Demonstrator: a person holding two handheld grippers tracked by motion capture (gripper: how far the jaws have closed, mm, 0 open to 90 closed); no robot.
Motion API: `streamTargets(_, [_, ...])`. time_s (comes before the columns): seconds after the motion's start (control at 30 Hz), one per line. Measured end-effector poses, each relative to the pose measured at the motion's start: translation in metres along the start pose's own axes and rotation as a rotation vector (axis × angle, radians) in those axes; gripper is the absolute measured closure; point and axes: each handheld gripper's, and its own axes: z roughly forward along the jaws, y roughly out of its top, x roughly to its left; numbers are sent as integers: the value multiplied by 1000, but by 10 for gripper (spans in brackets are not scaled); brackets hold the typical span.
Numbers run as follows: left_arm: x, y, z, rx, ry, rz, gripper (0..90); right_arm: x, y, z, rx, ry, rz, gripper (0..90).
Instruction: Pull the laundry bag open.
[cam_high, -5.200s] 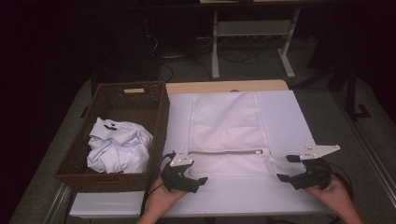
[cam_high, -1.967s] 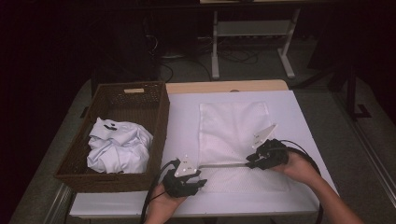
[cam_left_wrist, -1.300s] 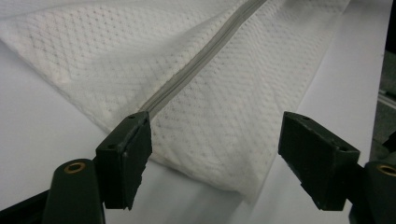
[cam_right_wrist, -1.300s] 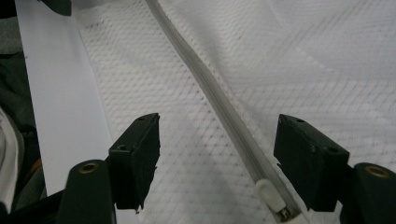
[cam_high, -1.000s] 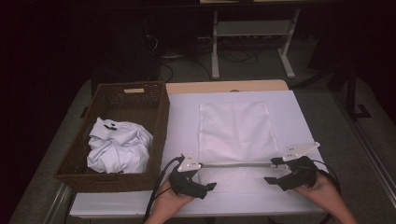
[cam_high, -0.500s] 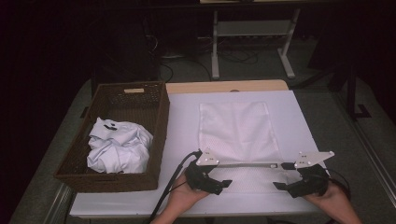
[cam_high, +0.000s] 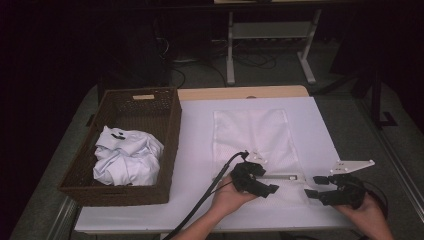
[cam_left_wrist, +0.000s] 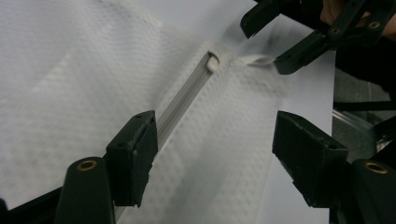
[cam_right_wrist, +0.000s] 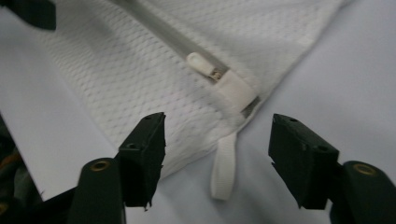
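Observation:
A white mesh zip bag (cam_high: 250, 135) lies flat on the white table cover, its zipper (cam_high: 285, 176) along the near edge. My left gripper (cam_high: 265, 179) hovers over the bag's near left part; in the left gripper view (cam_left_wrist: 215, 140) the zipper (cam_left_wrist: 180, 100) runs between its jaws. My right gripper (cam_high: 312, 186) faces the bag's near right corner. In the right gripper view (cam_right_wrist: 217, 144) the zipper pull (cam_right_wrist: 201, 63) and a white loop tab (cam_right_wrist: 223, 163) lie ahead. Both grippers' jaws have just been closing a little but stand open, pressing on nothing.
A brown wicker basket (cam_high: 167, 125) stands at the left of the table and holds a crumpled white cloth (cam_high: 127, 157). The table's near edge (cam_high: 200, 225) runs just under both hands. A metal stand (cam_high: 270, 35) is on the floor beyond the table.
My left hand has slid to the right along the bag's near edge, toward the right gripper. My right hand has shifted slightly right. The bag has stayed flat.

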Motion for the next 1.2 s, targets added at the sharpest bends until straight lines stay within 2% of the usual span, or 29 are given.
streamTargets(0.03, [0, 0, 0, 0, 0, 0, 321, 0, 0, 0, 0, 0, 0, 368])
streamTargets(0.07, [0, 8, 9, 10, -11, -23, 332, -7, 4, 1, 7, 4, 62, 384])
streamTargets(0.1, [0, 11, 14, 17, -10, -42, 332, -11, 6, 1, 9, 15, 99, 397])
streamTargets(0.13, [0, 11, 14, 17, -10, -42, 324, -15, 8, 2, 12, 26, 134, 419])
streamTargets(0.17, [1, 17, 22, 29, -11, -89, 326, -18, 9, 2, 16, 31, 171, 440])
streamTargets(0.2, [3, 19, 26, 29, -24, -117, 343, -22, 11, 3, 25, 35, 206, 467])
streamTargets(0.3, [9, 23, 37, 46, -54, -197, 389, -30, 15, 3, 20, 29, 272, 485])
streamTargets(0.33, [12, 23, 41, 47, -82, -230, 399, -32, 16, 3, 20, 30, 290, 495])
streamTargets(0.37, [12, 23, 41, 47, -82, -230, 410, -32, 16, 3, 20, 30, 290, 495])
streamTargets(0.4, [19, 22, 46, 61, -142, -319, 425, -35, 18, 5, 32, 29, 320, 517])
streamTargets(0.43, [19, 22, 46, 61, -142, -319, 428, -38, 18, 7, 31, 46, 333, 533])
streamTargets(0.5, [21, 22, 50, 63, -154, -350, 486, -42, 19, 9, 29, 84, 373, 562])
streamTargets(0.53, [21, 22, 50, 63, -154, -350, 504, -42, 19, 9, 29, 84, 373, 562])
streamTargets(0.57, [22, 22, 52, 61, -159, -368, 504, -44, 19, 11, 32, 104, 390, 581])
streamTargets(0.6, [25, 22, 55, 67, -184, -411, 543, -46, 20, 14, 46, 119, 413, 598])
streamTargets(0.63, [25, 22, 55, 67, -184, -411, 557, -46, 20, 14, 46, 119, 413, 598])
streamTargets(0.7, [28, 21, 62, 89, -198, -455, 571, -46, 22, 18, 69, 116, 422, 622])
streamTargets(0.77, [29, 20, 64, 94, -208, -461, 597, -45, 23, 19, 76, 116, 417, 636])
streamTargets(0.8, [29, 20, 68, 99, -213, -471, 608, -44, 23, 23, 100, 120, 413, 662])
streamTargets(0.97, [31, 21, 75, 95, -227, -490, 665, -43, 23, 26, 113, 131, 404, 731])
streamTargets(1.03, [31, 22, 78, 93, -225, -488, 741, -42, 22, 27, 113, 143, 402, 739])
streamTargets(1.1, [29, 23, 79, 88, -210, -460, 774, -42, 22, 27, 112, 145, 400, 739])
streamTargets(1.13, [28, 24, 80, 85, -194, -441, 842, -43, 22, 28, 105, 158, 410, 723])
streamTargets(1.17, [28, 24, 80, 85, -194, -441, 854, -43, 22, 28, 105, 158, 410, 723])
streamTargets(1.2, [28, 24, 80, 66, -184, -419, 857, -44, 21, 28, 91, 178, 424, 657])
